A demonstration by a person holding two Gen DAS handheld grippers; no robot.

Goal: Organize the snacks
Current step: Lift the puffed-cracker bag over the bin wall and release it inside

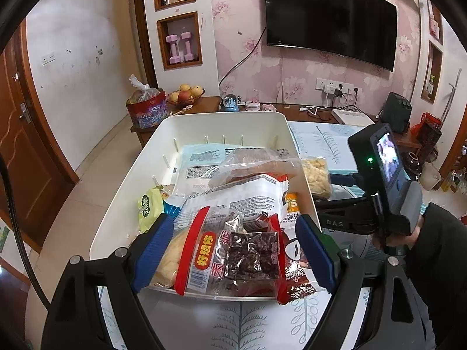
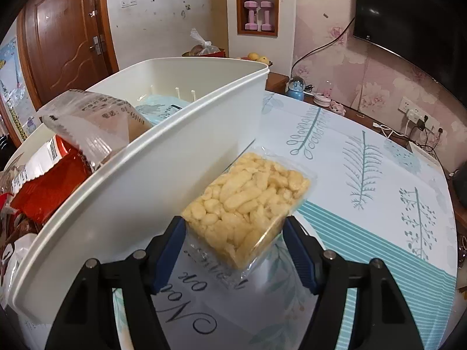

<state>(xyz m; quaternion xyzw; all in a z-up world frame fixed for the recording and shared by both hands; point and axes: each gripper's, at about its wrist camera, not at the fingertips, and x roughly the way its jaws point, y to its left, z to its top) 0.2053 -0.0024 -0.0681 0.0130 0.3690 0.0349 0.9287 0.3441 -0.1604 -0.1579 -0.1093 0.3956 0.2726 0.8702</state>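
Most snacks already sit in the white bin (image 2: 163, 157), but your right gripper (image 2: 233, 250) maybe just pinches the puffed-rice pack (image 2: 248, 195) at its two o'clock, and your left gripper (image 1: 233, 250) hangs wide, empty.

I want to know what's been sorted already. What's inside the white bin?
The white bin holds piled snack packets: a red-edged packet of dark pieces on top, a white bag, a green packet. Anything underneath is covered.

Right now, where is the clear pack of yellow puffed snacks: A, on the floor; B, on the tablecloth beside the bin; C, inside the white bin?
B: the puffed pack lies on the tablecloth, outside the bin wall.
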